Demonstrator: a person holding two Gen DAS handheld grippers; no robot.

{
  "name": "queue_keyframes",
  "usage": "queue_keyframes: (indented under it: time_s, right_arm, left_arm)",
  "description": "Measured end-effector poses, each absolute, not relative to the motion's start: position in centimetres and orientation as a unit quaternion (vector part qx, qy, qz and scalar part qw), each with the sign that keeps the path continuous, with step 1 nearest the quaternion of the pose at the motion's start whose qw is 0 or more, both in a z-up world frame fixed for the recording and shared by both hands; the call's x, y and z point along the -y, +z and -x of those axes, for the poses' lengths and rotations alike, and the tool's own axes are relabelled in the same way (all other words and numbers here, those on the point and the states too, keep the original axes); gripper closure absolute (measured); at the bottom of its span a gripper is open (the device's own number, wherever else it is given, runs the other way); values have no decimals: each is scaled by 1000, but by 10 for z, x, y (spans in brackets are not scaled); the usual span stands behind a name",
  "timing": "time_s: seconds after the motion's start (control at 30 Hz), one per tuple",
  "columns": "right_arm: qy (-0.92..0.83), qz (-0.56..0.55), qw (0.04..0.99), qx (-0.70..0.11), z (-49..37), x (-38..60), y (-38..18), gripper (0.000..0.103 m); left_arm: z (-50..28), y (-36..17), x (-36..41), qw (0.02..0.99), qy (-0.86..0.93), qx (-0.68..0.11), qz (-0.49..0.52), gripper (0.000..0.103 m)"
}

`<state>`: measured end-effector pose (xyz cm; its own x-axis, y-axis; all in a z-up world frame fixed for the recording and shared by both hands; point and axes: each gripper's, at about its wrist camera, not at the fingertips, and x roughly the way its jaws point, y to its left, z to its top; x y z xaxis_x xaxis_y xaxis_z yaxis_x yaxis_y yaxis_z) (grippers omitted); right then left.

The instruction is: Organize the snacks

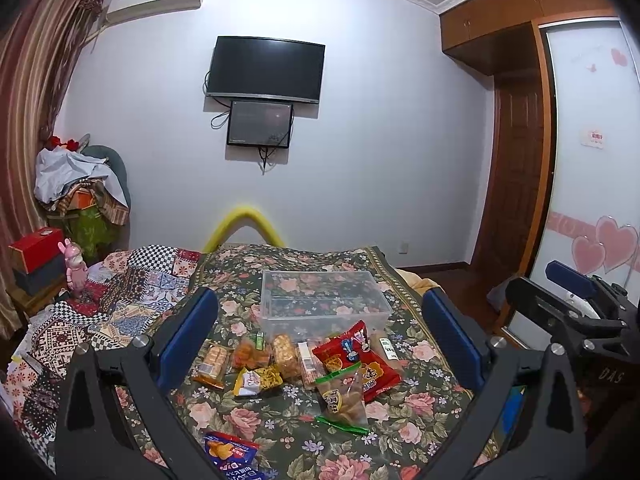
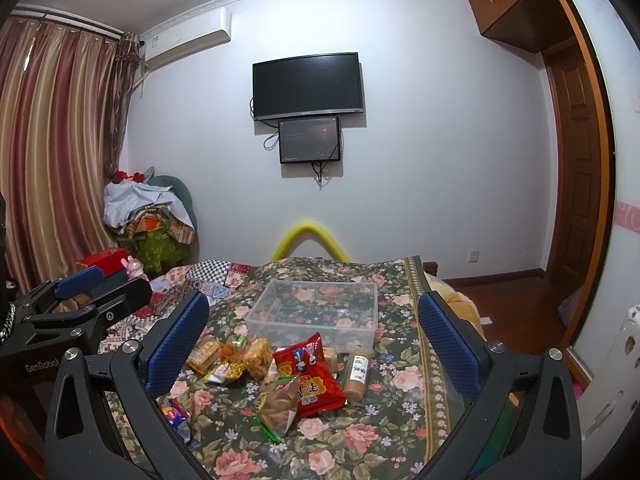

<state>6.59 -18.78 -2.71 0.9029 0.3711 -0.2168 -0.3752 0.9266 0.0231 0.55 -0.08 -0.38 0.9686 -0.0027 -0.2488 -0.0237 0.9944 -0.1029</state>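
Observation:
A pile of snack packets lies on a flowered cloth (image 1: 280, 440): a red bag (image 1: 356, 356), a clear bag with green edges (image 1: 344, 396), a yellow packet (image 1: 258, 380), orange biscuit packs (image 1: 212, 362) and a blue bag (image 1: 230, 454) near the front. Behind them stands an empty clear plastic bin (image 1: 324, 300). My left gripper (image 1: 320, 336) hovers open above the pile, nothing between its fingers. My right gripper (image 2: 314, 338) is likewise open over the red bag (image 2: 308, 372), the clear bag (image 2: 280, 404) and a brown tube packet (image 2: 357, 372), with the bin (image 2: 316, 312) beyond.
A patchwork quilt (image 1: 120, 300) covers the bed's left side. A pink bunny toy (image 1: 76, 266) and red box (image 1: 36, 246) sit at far left. A wall with a TV (image 1: 266, 68) lies ahead; a wooden door (image 1: 516, 176) and wardrobe are on the right.

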Motion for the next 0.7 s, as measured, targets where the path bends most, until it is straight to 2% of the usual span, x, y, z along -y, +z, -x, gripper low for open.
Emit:
queue_keyframes:
  time_s: [0.4, 0.7]
  right_arm:
    - [185, 1, 975, -124, -75, 188, -32, 0]
    - [175, 5, 967, -187, -98, 187, -59, 0]
  left_arm:
    - [-12, -14, -9, 990, 17, -133, 47, 0]
    - [-32, -54, -40, 978, 27, -201, 36, 0]
